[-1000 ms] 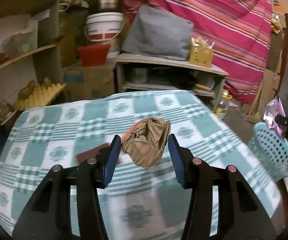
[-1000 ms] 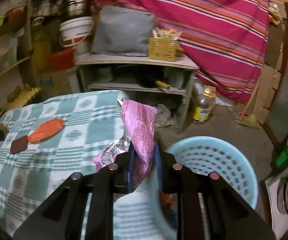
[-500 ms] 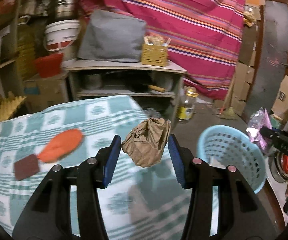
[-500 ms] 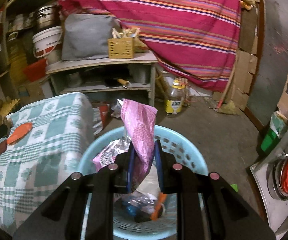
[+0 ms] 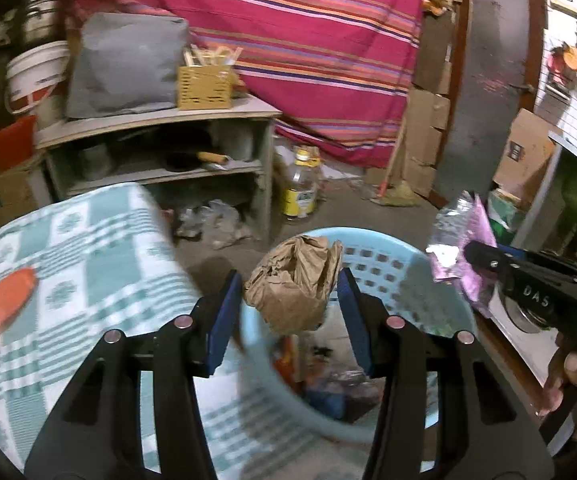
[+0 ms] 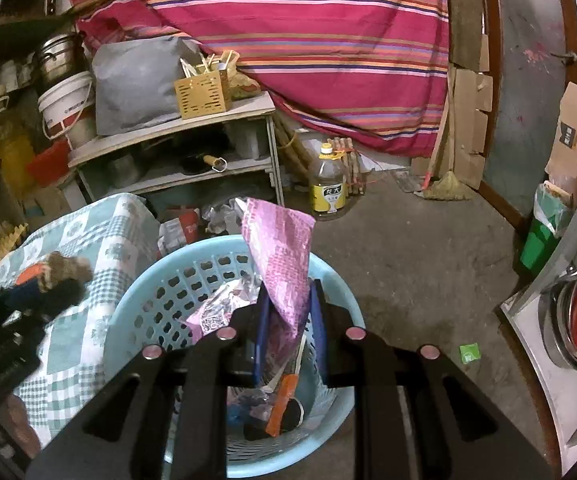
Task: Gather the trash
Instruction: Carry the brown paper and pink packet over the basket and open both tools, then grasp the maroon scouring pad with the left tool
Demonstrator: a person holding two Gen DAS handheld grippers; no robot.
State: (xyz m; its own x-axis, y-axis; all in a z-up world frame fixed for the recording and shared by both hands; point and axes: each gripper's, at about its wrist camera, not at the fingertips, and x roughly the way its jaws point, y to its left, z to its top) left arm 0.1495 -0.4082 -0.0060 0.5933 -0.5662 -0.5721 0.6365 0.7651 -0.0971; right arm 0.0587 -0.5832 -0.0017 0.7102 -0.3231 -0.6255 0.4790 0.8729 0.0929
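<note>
Paper wad [image 5: 294,282], light and crushable, pinched between left gripper [image 5: 288,312] jaws; right gripper [image 6: 288,330] jaws squeeze a limp, slippery pink wrapper [image 6: 282,256] over the basket [image 6: 136,304]

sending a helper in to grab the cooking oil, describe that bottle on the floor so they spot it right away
Find the grey wooden shelf unit in front of the big red striped cloth. Just past the unit's right leg, on the bare concrete floor, stands the bottle. It is the only upright clear plastic bottle there, with a yellow cap, handle and label, set beside a bundle of sticks.
</note>
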